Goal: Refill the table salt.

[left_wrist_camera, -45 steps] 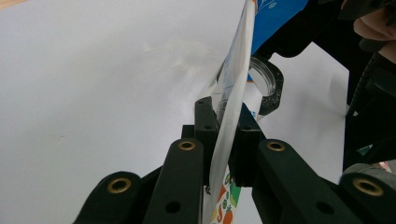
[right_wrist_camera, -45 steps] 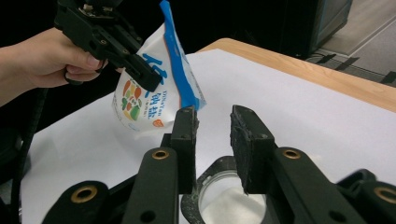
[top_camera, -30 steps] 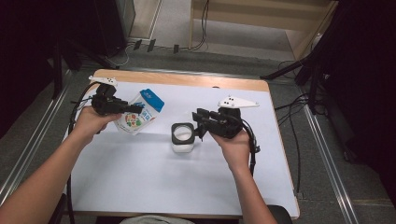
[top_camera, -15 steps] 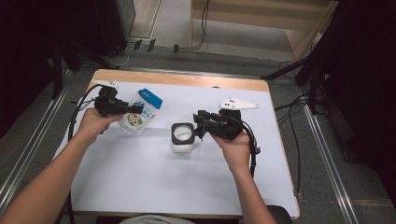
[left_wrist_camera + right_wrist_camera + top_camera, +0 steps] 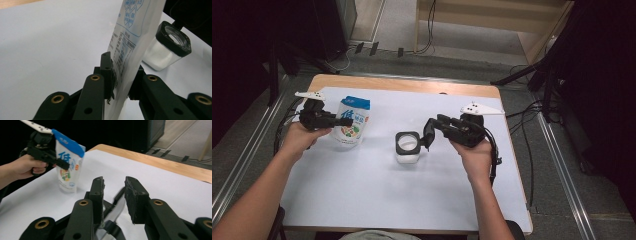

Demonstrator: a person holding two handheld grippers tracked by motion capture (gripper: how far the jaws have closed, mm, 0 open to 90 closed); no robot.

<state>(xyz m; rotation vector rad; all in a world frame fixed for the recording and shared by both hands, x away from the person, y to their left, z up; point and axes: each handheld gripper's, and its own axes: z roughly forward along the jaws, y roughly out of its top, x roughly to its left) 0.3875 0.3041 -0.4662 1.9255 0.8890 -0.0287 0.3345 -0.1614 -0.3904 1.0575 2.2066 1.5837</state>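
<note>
1. This looks like a lab or test room set up for recording, not a home.
2. The bench [image 5: 362, 200] is a wooden top under a plain white sheet, its bare wood edge showing at the far side.
3. Beyond the bench, black power cables [image 5: 427, 30] and plugs lie loose on a grey floor [image 5: 452, 65].
4. Metal rails [image 5: 557, 165] run along the floor on both sides of the bench.
5. Black curtains [image 5: 607, 75] hang to either side, and light wooden furniture [image 5: 492, 15] stands behind the bench.
</note>
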